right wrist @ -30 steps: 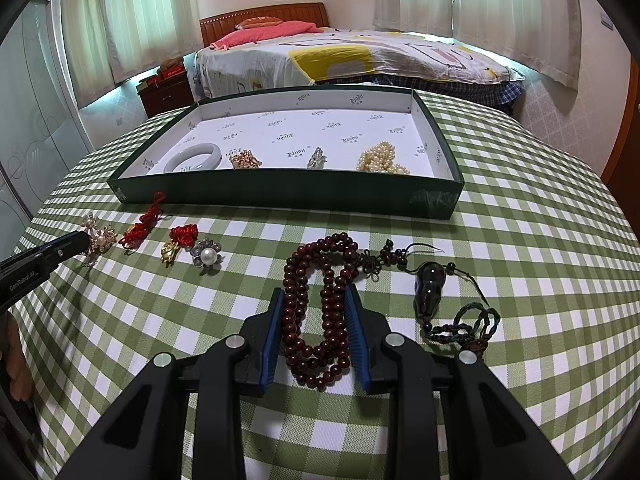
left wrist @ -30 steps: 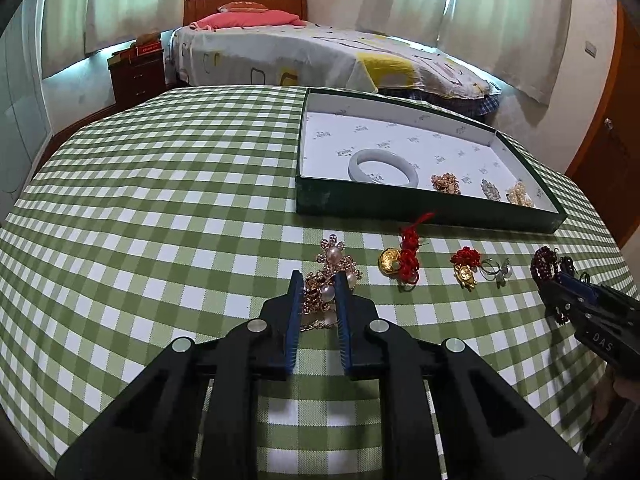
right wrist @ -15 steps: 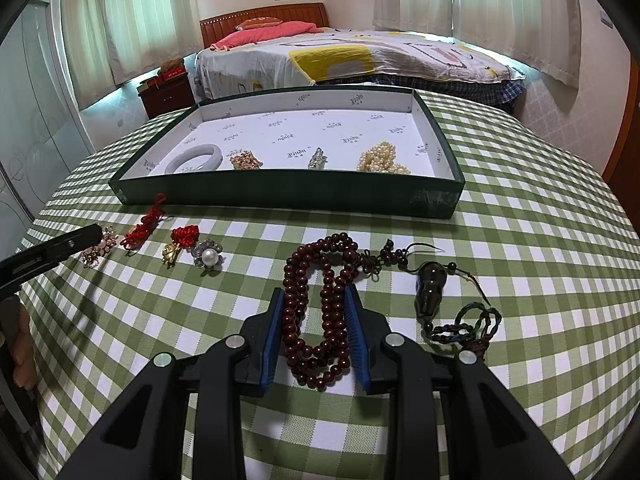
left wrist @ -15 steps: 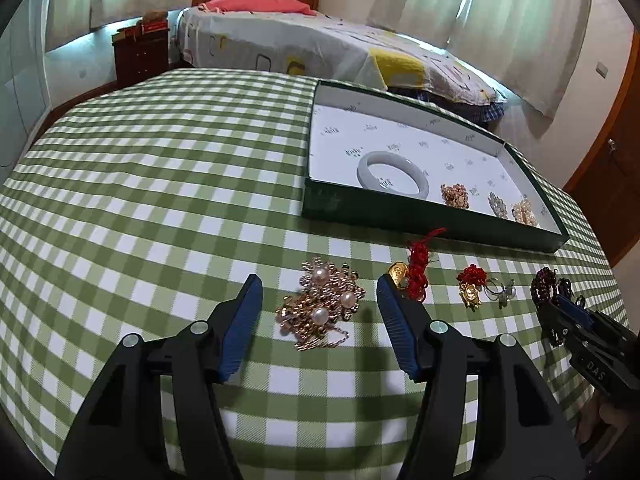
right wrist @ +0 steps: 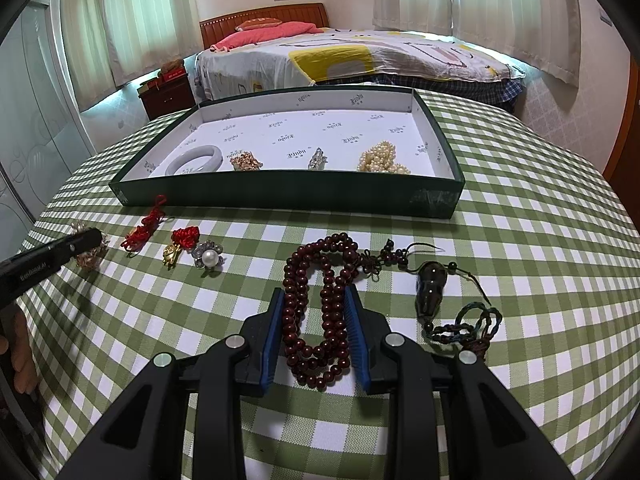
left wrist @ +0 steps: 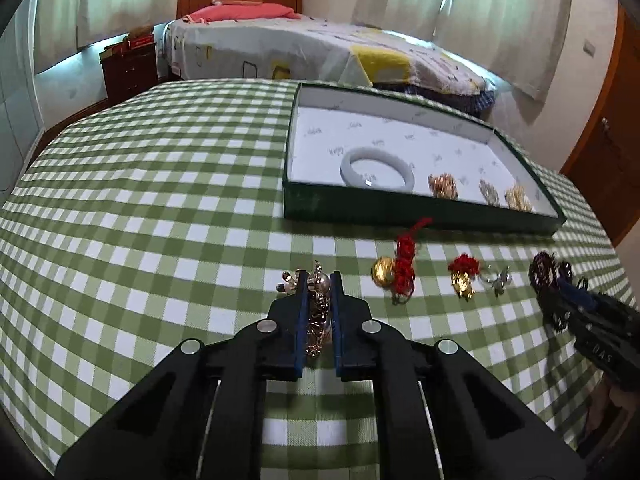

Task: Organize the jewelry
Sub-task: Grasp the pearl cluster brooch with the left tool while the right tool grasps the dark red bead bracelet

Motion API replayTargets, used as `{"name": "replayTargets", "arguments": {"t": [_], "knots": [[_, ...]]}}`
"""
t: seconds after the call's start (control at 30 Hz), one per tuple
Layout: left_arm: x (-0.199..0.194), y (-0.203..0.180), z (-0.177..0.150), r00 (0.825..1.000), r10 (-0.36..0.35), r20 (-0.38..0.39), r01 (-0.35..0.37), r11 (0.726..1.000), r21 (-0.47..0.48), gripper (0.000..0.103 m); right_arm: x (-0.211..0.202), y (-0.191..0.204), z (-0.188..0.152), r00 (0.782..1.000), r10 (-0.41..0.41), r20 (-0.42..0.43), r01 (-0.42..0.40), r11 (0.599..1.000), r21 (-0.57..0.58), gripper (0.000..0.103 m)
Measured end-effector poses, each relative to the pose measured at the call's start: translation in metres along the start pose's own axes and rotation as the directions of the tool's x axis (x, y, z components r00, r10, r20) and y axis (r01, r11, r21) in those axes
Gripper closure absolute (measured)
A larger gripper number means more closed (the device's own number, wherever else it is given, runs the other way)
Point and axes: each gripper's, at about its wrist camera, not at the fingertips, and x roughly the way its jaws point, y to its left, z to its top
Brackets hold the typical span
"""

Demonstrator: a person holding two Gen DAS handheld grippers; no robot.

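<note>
My left gripper [left wrist: 319,280] is shut on a gold pearl brooch [left wrist: 318,312] on the green checked tablecloth. My right gripper [right wrist: 315,296] stands around the dark red bead necklace [right wrist: 320,300], its jaws close against the strands on both sides. The green tray [right wrist: 320,196] with white lining holds a white bangle [right wrist: 195,159], a gold brooch [right wrist: 246,161], a silver piece [right wrist: 318,159] and a pearl cluster [right wrist: 382,158]. In front of the tray lie a red knot charm [right wrist: 144,230], a red-and-gold charm [right wrist: 180,242] and a pearl flower brooch [right wrist: 208,256].
A dark gourd pendant [right wrist: 430,286] with a green cord [right wrist: 476,322] trails right of the necklace. The left gripper's side [right wrist: 44,260] shows at the left in the right wrist view. A bed [right wrist: 360,56] stands behind the table.
The left gripper opened wide half a second ago and has now shut on the gold pearl brooch again. The right gripper has stayed around the bead necklace.
</note>
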Motion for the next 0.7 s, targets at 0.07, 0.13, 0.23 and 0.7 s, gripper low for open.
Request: {"name": "replayTargets", "arguments": {"t": [0.07,0.13,0.23,0.7], "knots": [[-0.002,0.001,-0.001,1.000,-0.001,0.006,0.001,1.000,-0.009,0.093,0.000,0.000,0.000,1.000,-0.001,0.000,0.001,1.000,0.000,0.072],[-0.003,0.002,-0.001,1.000,0.002,0.008,-0.002,1.000,-0.010,0.093,0.000,0.001,0.000,1.000,0.001,0.000,-0.001,1.000,0.000,0.073],[-0.004,0.002,-0.001,1.000,0.008,0.014,-0.008,1.000,-0.010,0.093,0.000,0.001,0.000,1.000,0.005,0.000,-0.005,1.000,0.001,0.080],[-0.019,0.000,-0.003,0.999,0.015,0.045,-0.015,1.000,0.004,0.093,-0.007,0.011,-0.005,0.999,0.035,0.025,-0.035,0.999,-0.011,0.091]]}}
